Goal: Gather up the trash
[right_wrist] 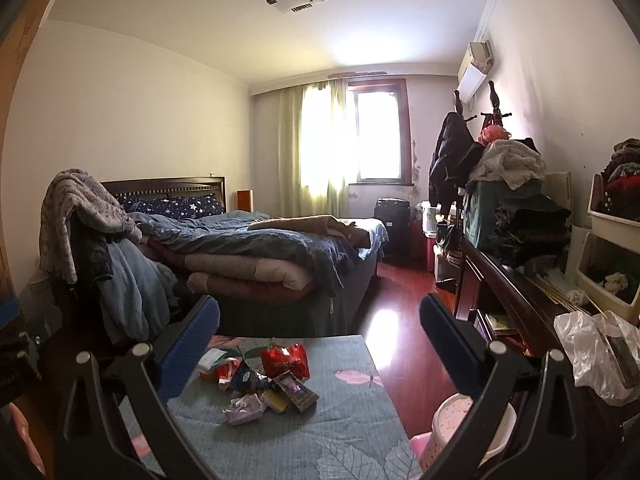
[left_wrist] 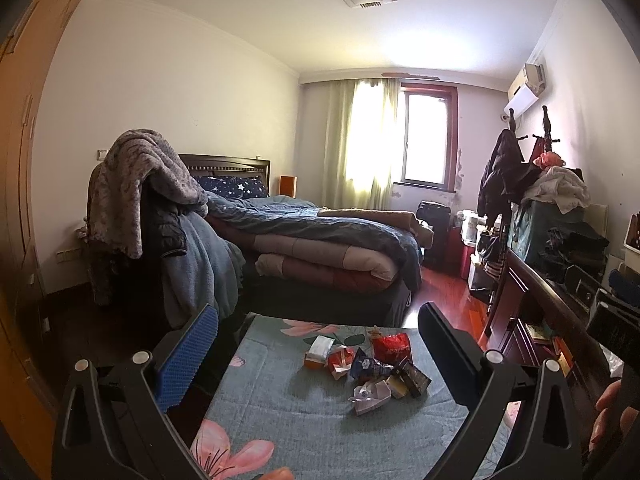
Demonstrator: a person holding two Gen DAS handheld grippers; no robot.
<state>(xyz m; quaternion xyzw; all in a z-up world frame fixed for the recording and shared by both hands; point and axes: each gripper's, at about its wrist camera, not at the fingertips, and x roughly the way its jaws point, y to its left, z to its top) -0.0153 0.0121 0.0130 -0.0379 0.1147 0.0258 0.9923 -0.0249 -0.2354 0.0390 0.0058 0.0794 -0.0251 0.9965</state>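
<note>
A small heap of trash (left_wrist: 370, 368) lies on a table under a teal flowered cloth (left_wrist: 280, 412): a red foil wrapper (left_wrist: 392, 347), a blue snack bag (left_wrist: 366, 365), a crumpled white paper (left_wrist: 370, 394), a white-and-orange carton (left_wrist: 318, 350). The right wrist view shows the same heap (right_wrist: 264, 380), with the red wrapper (right_wrist: 286, 360) at its back. My left gripper (left_wrist: 320, 344) hangs open above the table, short of the heap, and my right gripper (right_wrist: 320, 332) is open too, nothing between its blue pads. A pink-and-white bin (right_wrist: 468, 428) stands to the right of the table.
Beyond the table is a bed (left_wrist: 328, 240) piled with quilts, and a chair (left_wrist: 136, 216) draped with clothes stands to its left. A dark wooden dresser (right_wrist: 512, 300) loaded with clothes and a plastic bag (right_wrist: 592, 356) runs along the right wall. Red wood floor (right_wrist: 388, 320) lies between.
</note>
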